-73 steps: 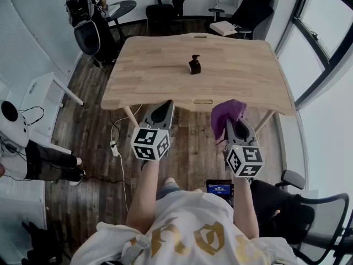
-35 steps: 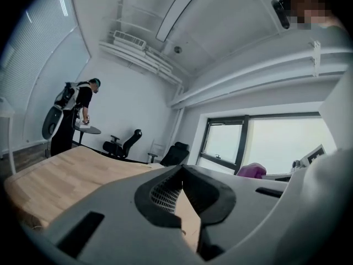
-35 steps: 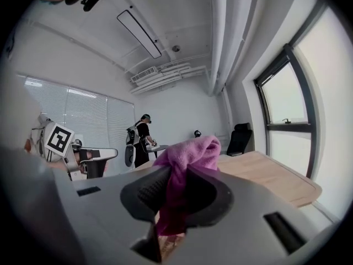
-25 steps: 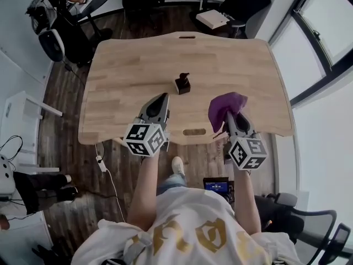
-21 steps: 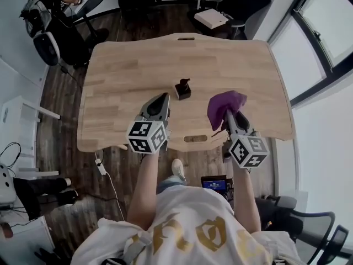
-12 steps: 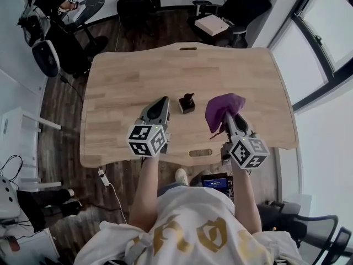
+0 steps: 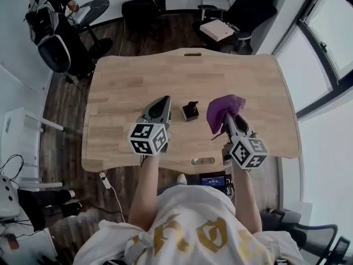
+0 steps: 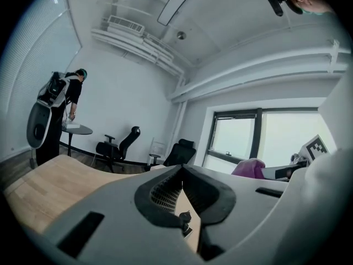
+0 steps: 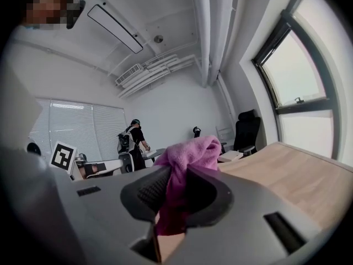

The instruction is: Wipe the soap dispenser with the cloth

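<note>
**Approach to the wipe.** The left gripper (image 7: 163, 100) has its jaws pressed together on nothing. The right gripper (image 7: 226, 120) is clamped on a bunched purple cloth (image 7: 223, 107), which bulges past its tips. Both hover over the pale wooden table (image 7: 127, 87). The small dark soap dispenser with a pump top (image 7: 191, 111) stands upright between them, just right of the left tips and just left of the cloth, and appears to touch neither. In the left gripper view it shows low through the gap below the closed jaws (image 8: 185, 218).

The dispenser looks light and narrow, so a sideways wipe would probably slide or tip it. The safer course is to part the left jaws and steady the body low down. The right gripper can then lead with the overhanging cloth rather than the hard tips. Short strokes towards the bracing gripper should work best, keeping clear of the pump head.
</note>
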A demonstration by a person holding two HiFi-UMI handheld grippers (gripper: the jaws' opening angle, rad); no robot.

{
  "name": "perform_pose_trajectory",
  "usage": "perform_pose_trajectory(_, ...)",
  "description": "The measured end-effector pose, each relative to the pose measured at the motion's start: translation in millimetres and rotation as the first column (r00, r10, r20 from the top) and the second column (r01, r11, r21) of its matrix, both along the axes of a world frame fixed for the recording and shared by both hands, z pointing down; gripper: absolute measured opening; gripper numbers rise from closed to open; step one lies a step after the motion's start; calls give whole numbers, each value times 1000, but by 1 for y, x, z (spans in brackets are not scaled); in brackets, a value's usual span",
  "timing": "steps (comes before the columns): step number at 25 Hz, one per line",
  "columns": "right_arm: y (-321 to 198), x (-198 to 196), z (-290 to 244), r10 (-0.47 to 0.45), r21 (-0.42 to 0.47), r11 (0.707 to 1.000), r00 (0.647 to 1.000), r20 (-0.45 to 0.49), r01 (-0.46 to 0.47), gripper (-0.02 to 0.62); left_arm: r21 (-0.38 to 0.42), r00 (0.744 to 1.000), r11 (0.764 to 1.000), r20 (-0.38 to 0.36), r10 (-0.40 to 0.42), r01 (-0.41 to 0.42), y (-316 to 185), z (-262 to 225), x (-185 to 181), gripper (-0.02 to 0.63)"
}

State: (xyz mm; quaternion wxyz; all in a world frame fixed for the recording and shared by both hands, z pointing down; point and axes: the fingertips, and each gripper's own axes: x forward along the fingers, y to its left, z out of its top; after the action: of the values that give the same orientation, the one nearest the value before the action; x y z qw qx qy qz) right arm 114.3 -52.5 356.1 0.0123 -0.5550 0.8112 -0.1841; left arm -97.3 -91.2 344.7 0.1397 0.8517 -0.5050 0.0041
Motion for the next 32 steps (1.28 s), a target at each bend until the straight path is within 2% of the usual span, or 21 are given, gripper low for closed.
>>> perform_pose_trajectory(5, -13, -3, 6, -32, -13, 999, 999, 5, 32, 71, 8, 999, 1000, 49, 15, -15, -9, 3, 7, 5)
perform_pose_trajectory(10, -26, -4, 16, -47, -18, 999, 999, 9, 47, 71, 0, 998, 1000, 56, 24, -25, -23, 18, 14, 5)
perform_pose_trajectory(16, -30, 3, 37, -48, -66, 997, 999, 11, 49, 71, -22, 998, 1000, 59, 17, -16, -37, 46, 10, 5)
perform_pose_trajectory(19, -38, 8, 51, -38, -91, 995, 999, 17, 40, 71, -48, 998, 999, 63, 23, -20, -42, 67, 9, 5)
perform_pose_trajectory(25, -58, 3, 74, -52, -135, 989, 998, 20, 54, 71, -105, 994, 991, 73, 85, -78, -52, 100, 22, 5)
perform_pose_trajectory(32, -72, -2, 117, -73, -221, 972, 997, 17, 75, 71, -177, 990, 979, 74, 118, -104, -56, 136, 19, 5)
